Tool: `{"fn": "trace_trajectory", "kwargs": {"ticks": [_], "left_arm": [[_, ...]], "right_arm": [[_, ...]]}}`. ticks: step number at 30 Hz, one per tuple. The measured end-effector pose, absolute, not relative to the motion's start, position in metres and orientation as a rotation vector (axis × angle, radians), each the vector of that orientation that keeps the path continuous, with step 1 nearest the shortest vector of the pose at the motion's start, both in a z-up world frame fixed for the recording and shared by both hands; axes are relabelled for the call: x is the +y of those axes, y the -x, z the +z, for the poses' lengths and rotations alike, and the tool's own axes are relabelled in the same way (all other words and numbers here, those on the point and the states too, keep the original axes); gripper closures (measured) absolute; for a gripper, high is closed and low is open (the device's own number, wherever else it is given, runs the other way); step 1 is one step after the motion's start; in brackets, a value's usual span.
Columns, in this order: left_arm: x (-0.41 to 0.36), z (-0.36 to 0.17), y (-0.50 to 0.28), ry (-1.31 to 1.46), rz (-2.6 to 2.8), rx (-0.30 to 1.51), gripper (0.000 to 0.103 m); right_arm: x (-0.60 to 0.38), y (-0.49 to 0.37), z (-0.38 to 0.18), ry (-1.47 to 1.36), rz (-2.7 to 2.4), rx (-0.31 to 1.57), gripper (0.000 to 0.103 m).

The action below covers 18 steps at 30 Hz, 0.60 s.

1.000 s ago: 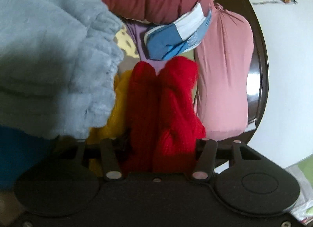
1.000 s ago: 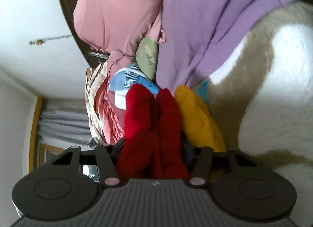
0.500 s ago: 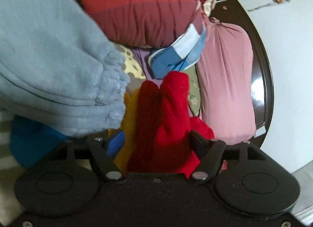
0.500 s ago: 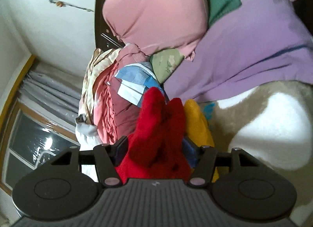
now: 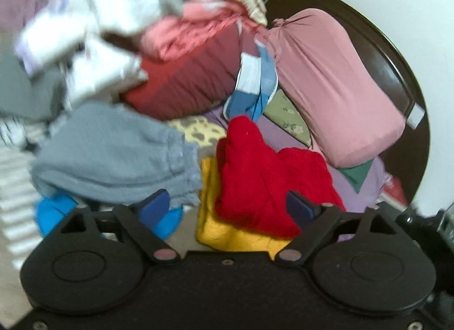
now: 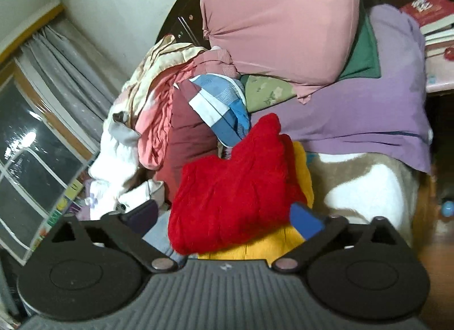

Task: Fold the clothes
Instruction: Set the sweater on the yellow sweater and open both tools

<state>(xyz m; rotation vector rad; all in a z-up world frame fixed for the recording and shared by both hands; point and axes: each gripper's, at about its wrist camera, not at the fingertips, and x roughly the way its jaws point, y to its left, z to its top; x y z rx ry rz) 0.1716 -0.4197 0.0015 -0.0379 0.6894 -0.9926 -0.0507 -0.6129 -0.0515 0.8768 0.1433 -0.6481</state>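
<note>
Both claws, left [image 5: 227, 208] and right [image 6: 224, 215], stand wide open, gripping nothing. Between each pair of fingers lies the red knit [image 6: 232, 188], folded atop a yellow garment [image 5: 215, 230], seemingly stacked as a finished pile beside the grey one [image 5: 113, 154].

Red knit garment [image 5: 264, 176] lies folded and rumpled atop a folded yellow garment [image 5: 227, 233].

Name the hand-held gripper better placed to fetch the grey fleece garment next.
Left. The left hand-held gripper, open, has the grey fleece garment just beyond its left finger; the right wrist view shows only a sliver of it.
</note>
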Motion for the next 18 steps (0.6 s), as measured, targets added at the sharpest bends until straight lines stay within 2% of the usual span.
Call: {"fn": "trace_trajectory", "kwargs": {"ticks": [11,18], "left_arm": [[-0.405,0.032,-0.118,-0.141,-0.946,0.599,0.000],[-0.399,0.034,-0.098,-0.195,-0.952,0.631,0.000]], "right_arm": [[-0.569,0.062,-0.010,-0.809,-0.826,0.250,0.000],[-0.553,0.068,0.001,-0.765,-0.859,0.280,0.000]]}}
